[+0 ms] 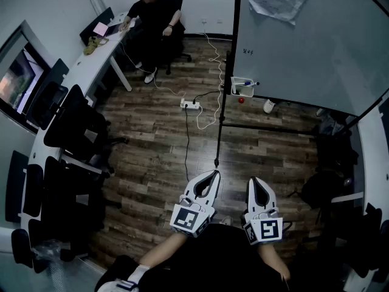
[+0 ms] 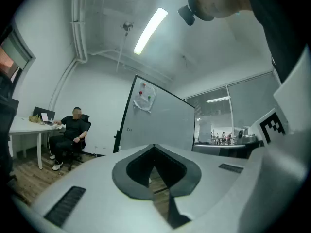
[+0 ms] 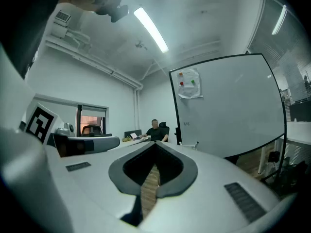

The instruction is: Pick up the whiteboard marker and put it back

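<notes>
Left gripper (image 1: 213, 174) and right gripper (image 1: 254, 180), held side by side at the near edge of the scene and pointing level toward the far side. In the left gripper view (image 2: 154, 147) and the right gripper view (image 3: 155, 143) alike, the fingers are closed tip to tip with nothing between them; only wooden floor (image 1: 158, 139) shows through the gap behind the tips.

What appears to be the whiteboard marker (image 1: 250, 83) lies far ahead, well apart from both grippers, across the top of a small tray (image 1: 238, 90) hung at the lower left corner of the whiteboard (image 1: 304, 41). Its long axis seems to run left to right, with the darker end to the right; it is too small to read with certainty. The tray sits almost straight ahead of the right gripper, whereas the left gripper faces the foot of the board's stand (image 1: 216, 160). The right gripper therefore looks the better placed to reach it.
</notes>
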`<state>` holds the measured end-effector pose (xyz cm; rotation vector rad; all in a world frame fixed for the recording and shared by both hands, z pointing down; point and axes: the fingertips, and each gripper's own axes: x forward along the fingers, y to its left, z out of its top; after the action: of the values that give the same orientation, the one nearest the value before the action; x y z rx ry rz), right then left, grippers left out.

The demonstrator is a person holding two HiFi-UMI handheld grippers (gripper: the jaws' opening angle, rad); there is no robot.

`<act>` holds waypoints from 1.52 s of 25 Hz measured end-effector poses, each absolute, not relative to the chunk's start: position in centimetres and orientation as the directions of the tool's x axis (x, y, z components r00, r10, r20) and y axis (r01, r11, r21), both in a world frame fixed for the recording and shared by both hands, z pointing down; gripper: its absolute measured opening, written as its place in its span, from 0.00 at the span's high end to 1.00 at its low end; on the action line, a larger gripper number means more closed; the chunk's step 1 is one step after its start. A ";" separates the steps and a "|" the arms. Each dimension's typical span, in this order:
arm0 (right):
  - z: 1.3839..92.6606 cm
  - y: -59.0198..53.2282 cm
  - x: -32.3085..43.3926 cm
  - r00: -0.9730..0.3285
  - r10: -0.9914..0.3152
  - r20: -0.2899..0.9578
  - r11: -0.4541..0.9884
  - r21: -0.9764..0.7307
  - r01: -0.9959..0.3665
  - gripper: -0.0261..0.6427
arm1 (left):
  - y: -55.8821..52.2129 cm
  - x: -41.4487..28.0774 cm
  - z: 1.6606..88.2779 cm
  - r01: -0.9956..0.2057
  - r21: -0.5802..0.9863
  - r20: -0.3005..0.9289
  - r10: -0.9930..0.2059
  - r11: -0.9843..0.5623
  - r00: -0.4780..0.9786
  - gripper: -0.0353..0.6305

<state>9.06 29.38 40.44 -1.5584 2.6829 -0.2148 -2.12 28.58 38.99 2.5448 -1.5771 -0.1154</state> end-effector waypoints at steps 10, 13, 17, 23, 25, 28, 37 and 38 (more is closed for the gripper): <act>40.2 29.5 8.2 -0.498 -0.866 0.042 0.489 -0.133 -0.862 0.94 | 28.8 -3.0 39.2 -0.884 0.173 0.024 -0.895 -0.434 0.445 0.94; 40.2 29.5 8.0 -0.487 -0.872 0.048 0.477 -0.144 -0.867 0.94 | 28.7 -3.5 39.1 -0.883 0.177 0.019 -0.895 -0.436 0.446 0.94; 40.2 29.5 7.3 -0.484 -0.874 0.047 0.475 -0.136 -0.870 0.94 | 28.7 -4.4 39.4 -0.882 0.178 0.024 -0.894 -0.436 0.447 0.94; 39.9 29.2 6.2 -0.465 -0.885 0.041 0.457 -0.127 -0.881 0.94 | 28.4 -5.8 39.1 -0.875 0.181 0.016 -0.889 -0.448 0.458 0.94; 39.6 29.0 5.8 -0.452 -0.892 0.032 0.445 -0.125 -0.887 0.94 | 28.3 -6.4 39.0 -0.873 0.181 0.018 -0.886 -0.453 0.463 0.94; 38.8 28.8 5.1 -0.426 -0.905 0.012 0.421 -0.130 -0.898 0.94 | 28.2 -7.2 38.6 -0.866 0.172 0.009 -0.878 -0.470 0.478 0.94; 39.3 29.8 2.9 -0.400 -0.916 0.031 0.393 -0.125 -0.911 0.94 | 28.3 -8.9 38.0 -0.836 0.166 -0.022 -0.850 -0.522 0.527 0.94; 39.3 29.9 2.8 -0.399 -0.916 0.035 0.391 -0.128 -0.911 0.94 | 28.3 -9.0 38.0 -0.835 0.169 -0.019 -0.849 -0.524 0.528 0.94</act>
<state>2.81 29.93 39.33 -1.6993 2.5857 -0.1962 -9.01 28.32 38.03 2.6229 -1.4538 -0.1495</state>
